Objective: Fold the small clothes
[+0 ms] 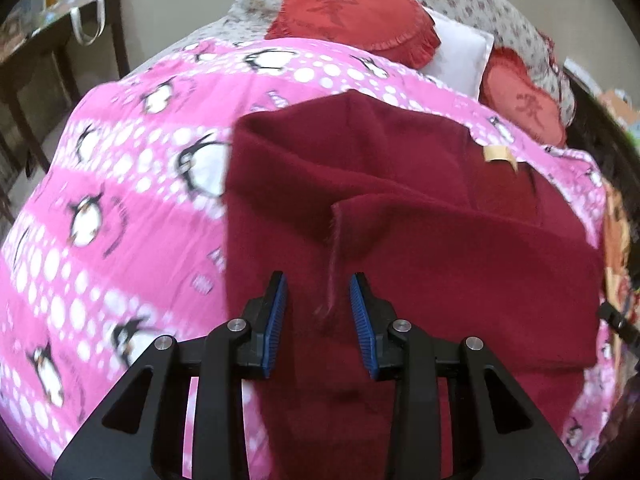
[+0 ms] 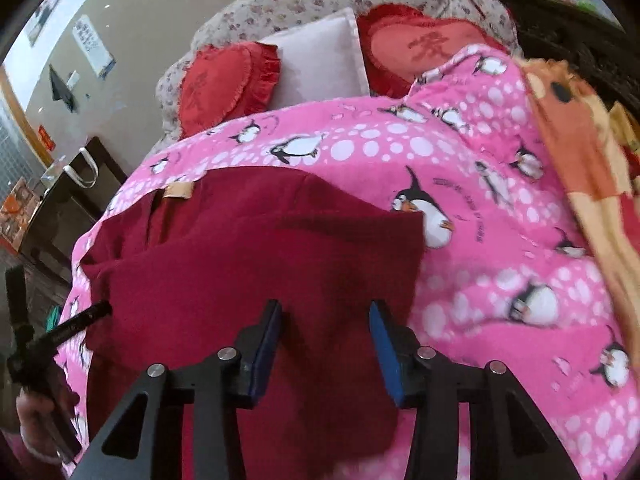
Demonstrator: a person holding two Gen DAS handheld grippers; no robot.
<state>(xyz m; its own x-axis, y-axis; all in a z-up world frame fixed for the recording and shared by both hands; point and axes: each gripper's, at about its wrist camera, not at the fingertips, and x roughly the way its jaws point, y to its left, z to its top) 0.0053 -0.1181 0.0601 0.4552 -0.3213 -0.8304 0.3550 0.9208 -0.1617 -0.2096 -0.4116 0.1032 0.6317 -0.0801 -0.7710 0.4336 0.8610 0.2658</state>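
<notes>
A dark red fleece garment (image 1: pixel 400 216) with a tan label (image 1: pixel 496 155) lies partly folded on a pink penguin-print blanket (image 1: pixel 120 200). My left gripper (image 1: pixel 319 286) is open, its blue pads on either side of a hanging cloth edge (image 1: pixel 334 264) without closing on it. In the right wrist view the same garment (image 2: pixel 260 260) lies on the blanket (image 2: pixel 500 240). My right gripper (image 2: pixel 325 312) is open above the garment's near part. The left gripper's handle (image 2: pixel 60 336) shows at the left edge there.
Two red heart cushions (image 1: pixel 352 20) (image 1: pixel 520 100) and a white pillow (image 1: pixel 460 52) lie at the bed's head against a floral cover. An orange patterned cloth (image 2: pixel 580 140) lies on the right. A dark side table (image 1: pixel 52 68) stands left of the bed.
</notes>
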